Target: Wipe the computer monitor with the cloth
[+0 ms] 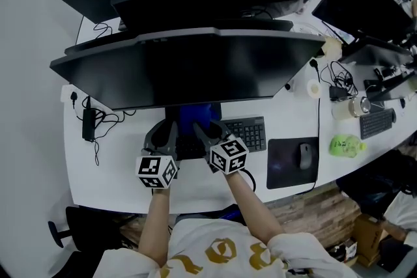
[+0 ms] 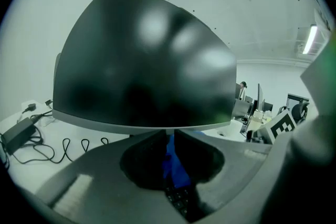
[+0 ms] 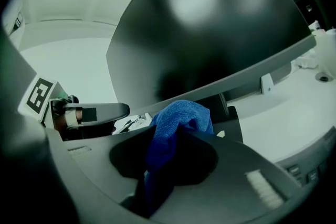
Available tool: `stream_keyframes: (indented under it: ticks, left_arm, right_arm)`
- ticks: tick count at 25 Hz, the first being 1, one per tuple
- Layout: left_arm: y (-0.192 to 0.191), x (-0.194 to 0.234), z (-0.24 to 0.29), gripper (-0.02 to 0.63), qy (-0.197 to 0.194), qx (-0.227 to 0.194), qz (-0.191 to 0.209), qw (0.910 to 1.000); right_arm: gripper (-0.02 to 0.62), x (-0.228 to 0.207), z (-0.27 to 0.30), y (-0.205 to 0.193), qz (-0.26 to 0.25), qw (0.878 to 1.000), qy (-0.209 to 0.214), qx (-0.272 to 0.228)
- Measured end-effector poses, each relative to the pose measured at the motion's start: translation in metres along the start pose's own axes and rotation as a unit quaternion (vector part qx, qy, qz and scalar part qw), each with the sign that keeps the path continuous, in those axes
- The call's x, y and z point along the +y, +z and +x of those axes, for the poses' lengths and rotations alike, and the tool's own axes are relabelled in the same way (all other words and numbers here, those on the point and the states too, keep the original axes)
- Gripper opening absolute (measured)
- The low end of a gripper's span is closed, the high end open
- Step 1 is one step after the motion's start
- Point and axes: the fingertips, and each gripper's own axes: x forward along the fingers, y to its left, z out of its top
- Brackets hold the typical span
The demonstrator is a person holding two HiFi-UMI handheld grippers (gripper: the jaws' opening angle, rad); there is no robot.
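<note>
Blue cloth (image 3: 181, 113) | pinched in right tool (image 3: 176, 132) | beneath monitor (image 1: 189, 68) | left tool (image 2: 169, 136) closed

**Head view:** above the person, facing steeply down and well off the white curved desk (image 1: 293, 115). It takes in the top edge of the wide dark curved monitor (image 1: 189, 68), with the left gripper (image 1: 166, 132) and right gripper (image 1: 210, 133) at lower centre.

**Left gripper view:** low over the desk, facing forward and upward along the left gripper (image 2: 168, 136). It sits close to the wide dark curved monitor (image 2: 142, 65).

**Right gripper view:** low and rolled sideways, facing upward along the right gripper (image 3: 176, 131).

**Shared:** all three views show the monitor (image 3: 210, 34) and the blue terry cloth (image 1: 192, 115) (image 2: 173, 165) (image 3: 178, 115).
</note>
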Motion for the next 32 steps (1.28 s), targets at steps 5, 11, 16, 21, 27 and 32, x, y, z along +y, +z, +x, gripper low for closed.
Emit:
stream_keyframes:
  ticks: [5,11,16,21,27,32]
  left_arm:
    - [0.011,-0.014,-0.013,0.048,0.002,-0.018,0.005,0.9998]
    - [0.031,-0.036,-0.031,0.021,-0.001,-0.040,0.022,0.9990]
    - [0.050,-0.057,-0.052,0.012,-0.004,-0.062,0.037,0.9974]
    - [0.058,-0.071,-0.072,0.005,0.004,-0.077,0.043,0.9961]
    - [0.056,-0.081,-0.089,0.004,0.006,-0.077,0.033,0.9965]
    - [0.052,-0.084,-0.094,0.004,-0.005,-0.073,0.015,0.9972]
  right_arm:
    - [0.103,0.004,-0.023,0.009,-0.043,0.999,-0.029,-0.009]
    - [0.104,0.012,-0.060,0.037,-0.084,0.994,-0.055,-0.041]
    - [0.104,0.023,-0.095,0.061,-0.103,0.989,-0.079,-0.067]
    - [0.106,0.032,-0.133,0.080,-0.087,0.988,-0.081,-0.094]
    - [0.104,0.041,-0.169,0.099,-0.083,0.984,-0.099,-0.126]
    - [0.104,0.050,-0.176,0.104,-0.091,0.982,-0.099,-0.134]
